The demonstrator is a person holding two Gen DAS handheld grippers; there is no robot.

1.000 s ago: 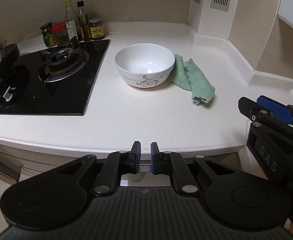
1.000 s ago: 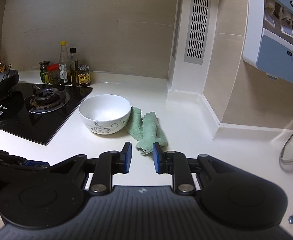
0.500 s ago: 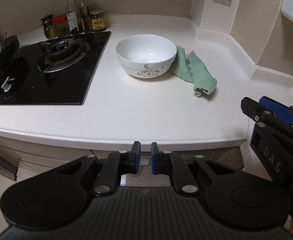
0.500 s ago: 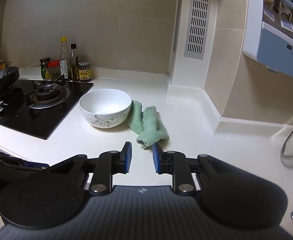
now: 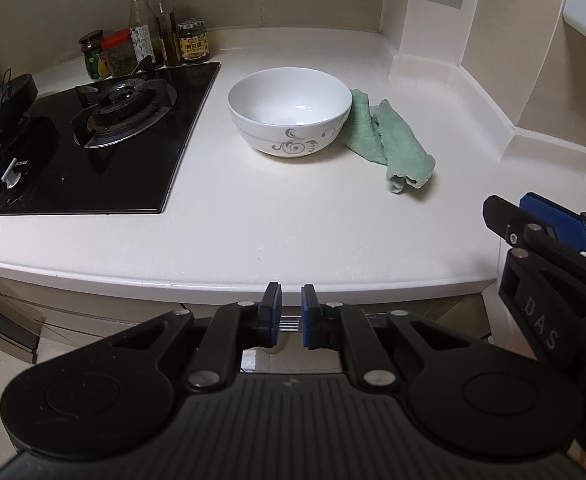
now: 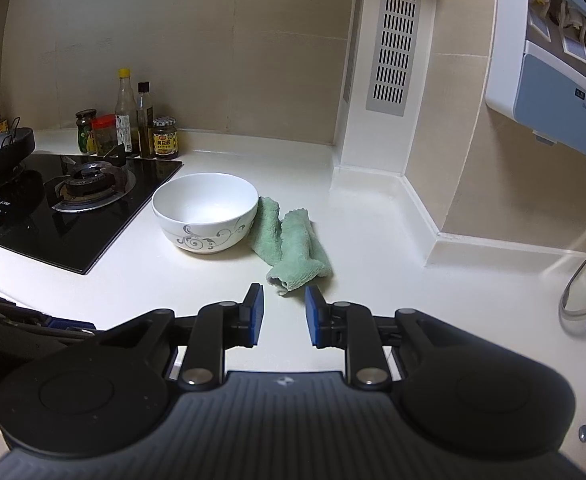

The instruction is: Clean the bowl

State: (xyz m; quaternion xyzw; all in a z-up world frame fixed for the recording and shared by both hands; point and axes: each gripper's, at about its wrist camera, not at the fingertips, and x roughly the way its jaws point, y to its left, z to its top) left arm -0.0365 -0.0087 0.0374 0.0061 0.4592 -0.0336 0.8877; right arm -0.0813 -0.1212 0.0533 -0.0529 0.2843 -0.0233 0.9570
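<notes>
Reaching for the cloth
Right gripper (image 6: 283, 300) half open, empty; left gripper (image 5: 291, 300) nearly closed, empty; cloth (image 6: 293, 248) at 12 o'clock beside bowl (image 6: 205, 210).

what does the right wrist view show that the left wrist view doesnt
Only the right wrist view: the blue-and-white wall unit, a curved metal faucet, and the right claw open just short of the green cloth.

Only the left wrist view: the counter's front edge, the cabinet fronts below it, and the left claw, its jaws a narrow gap apart.

Both: white bowl, cloth beside it, gas stove, condiment bottles, wall vent.
</notes>
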